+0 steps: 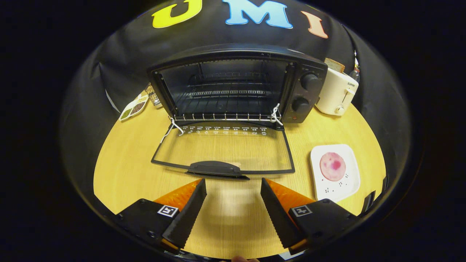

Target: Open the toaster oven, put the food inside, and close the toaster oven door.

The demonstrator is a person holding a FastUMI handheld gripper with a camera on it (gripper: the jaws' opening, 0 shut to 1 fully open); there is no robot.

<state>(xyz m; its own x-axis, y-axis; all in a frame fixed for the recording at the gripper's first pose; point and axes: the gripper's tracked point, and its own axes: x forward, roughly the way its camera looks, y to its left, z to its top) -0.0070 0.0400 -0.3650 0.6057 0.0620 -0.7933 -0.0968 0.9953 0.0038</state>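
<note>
A black toaster oven stands at the back of the wooden table with its glass door folded flat down toward me. The door handle lies just ahead of my fingertips. Inside, a wire rack sits at the oven's mouth. A round pink slice of food rests on a white square plate to the right of the door, beyond my right finger. My gripper is open, with nothing between its fingers, hovering over the table in front of the handle.
A white pop-up toaster with a bread slice stands right of the oven. A divided dish of grains lies left of the oven. The round table's edge curves close to the plate.
</note>
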